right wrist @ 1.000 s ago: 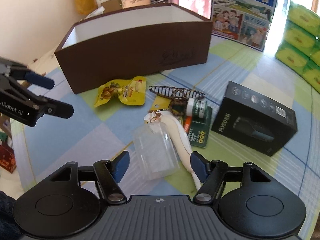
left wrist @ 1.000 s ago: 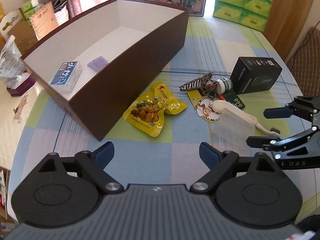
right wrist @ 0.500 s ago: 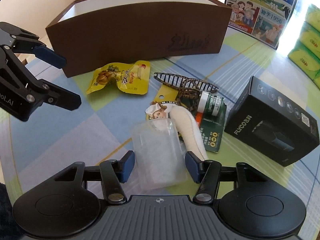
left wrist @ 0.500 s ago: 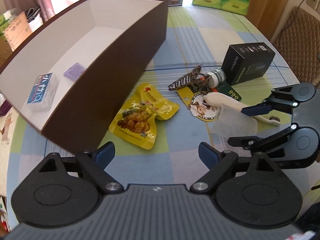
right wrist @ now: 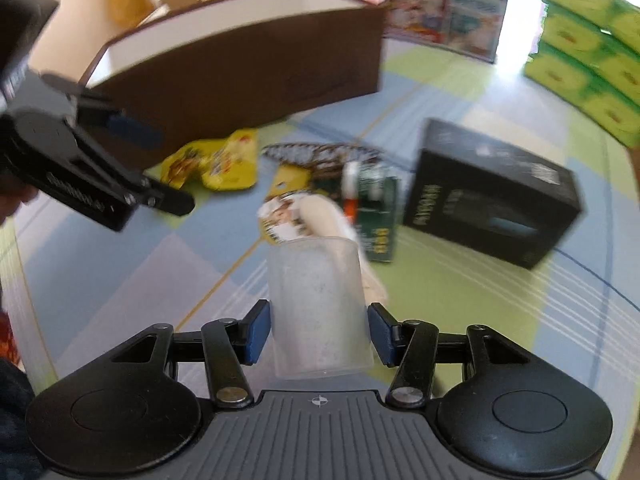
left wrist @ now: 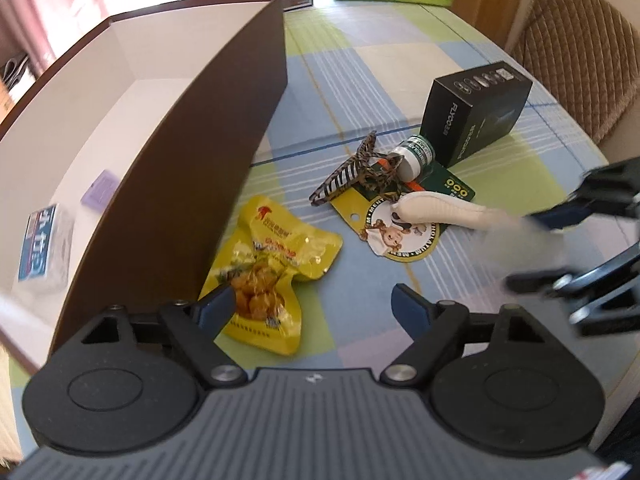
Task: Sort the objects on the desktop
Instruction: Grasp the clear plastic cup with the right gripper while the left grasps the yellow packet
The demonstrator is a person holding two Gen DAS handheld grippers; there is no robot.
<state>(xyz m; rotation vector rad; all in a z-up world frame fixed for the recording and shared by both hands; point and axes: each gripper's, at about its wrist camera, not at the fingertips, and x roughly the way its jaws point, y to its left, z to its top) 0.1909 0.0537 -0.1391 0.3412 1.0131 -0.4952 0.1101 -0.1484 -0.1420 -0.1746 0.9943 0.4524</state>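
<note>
My right gripper [right wrist: 319, 334] is shut on a clear plastic cup [right wrist: 318, 304] and holds it above the table; it shows blurred at the right of the left wrist view [left wrist: 560, 248]. My left gripper [left wrist: 312, 308] is open and empty, low over a yellow snack pouch [left wrist: 272, 272] beside the brown box [left wrist: 192, 152]. The box holds a blue-white pack [left wrist: 44, 244] and a purple card [left wrist: 99, 191]. A hair claw [left wrist: 352, 168], a small green bottle [left wrist: 416, 156], a cream toothbrush [left wrist: 440, 210] and a black carton [left wrist: 476, 112] lie in the middle.
Green tissue packs [right wrist: 592, 40] and a printed carton [right wrist: 444, 4] stand at the far table edge. A woven chair [left wrist: 576, 64] is at the right. The left gripper [right wrist: 92, 176] hangs at the left of the right wrist view.
My right gripper closed on the clear cup and lifted it off the table. My left gripper moved forward and down toward the yellow pouch and stayed open.
</note>
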